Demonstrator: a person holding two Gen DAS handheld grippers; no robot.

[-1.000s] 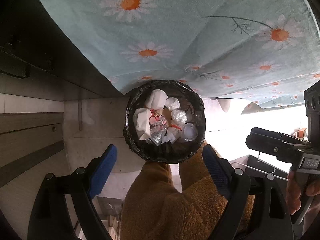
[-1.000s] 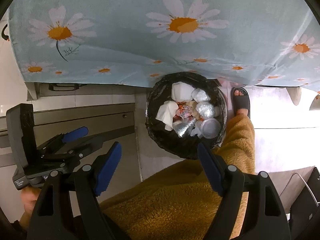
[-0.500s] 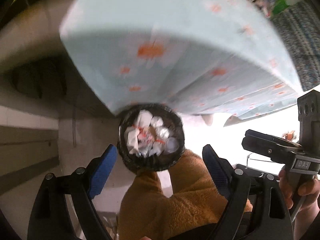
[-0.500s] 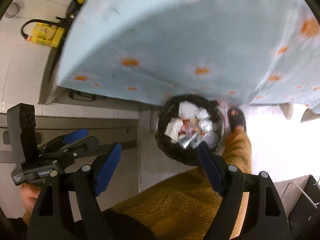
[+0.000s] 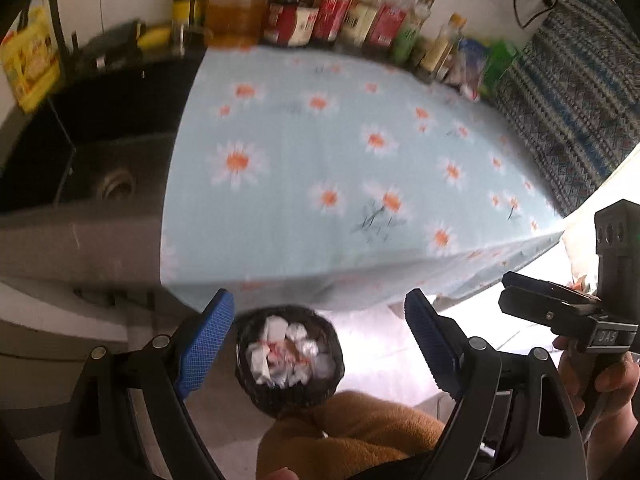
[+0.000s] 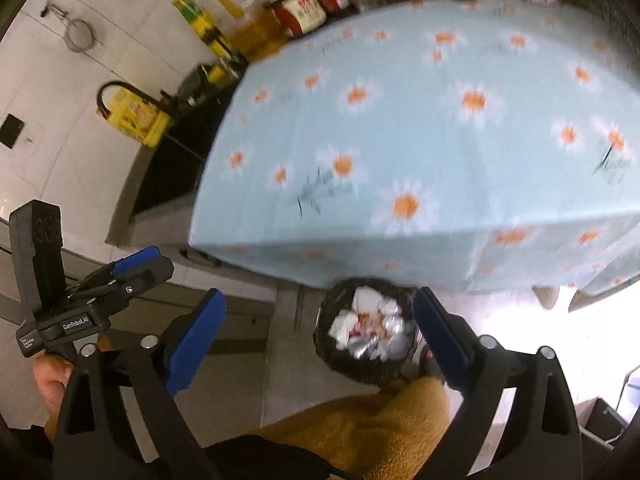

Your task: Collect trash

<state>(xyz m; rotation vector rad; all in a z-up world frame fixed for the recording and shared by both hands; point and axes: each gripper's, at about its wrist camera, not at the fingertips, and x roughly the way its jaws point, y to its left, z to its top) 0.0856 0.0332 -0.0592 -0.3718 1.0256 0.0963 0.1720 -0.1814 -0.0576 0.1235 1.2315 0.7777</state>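
Observation:
A black-lined trash bin stands on the floor below the table edge, full of crumpled white paper, foil and red scraps; it also shows in the right wrist view. My left gripper is open and empty, high above the bin. My right gripper is open and empty, also high above the bin. The right gripper appears at the right of the left wrist view; the left gripper appears at the left of the right wrist view.
A table with a light blue daisy cloth fills the middle. Bottles and jars line its far edge. A dark sink lies at left. An orange fleece leg is below the bin.
Both grippers have risen and tilted up. The view went from the bin under the cloth's hanging edge to the whole table top, sink and bottles. The bin looks smaller and lower.

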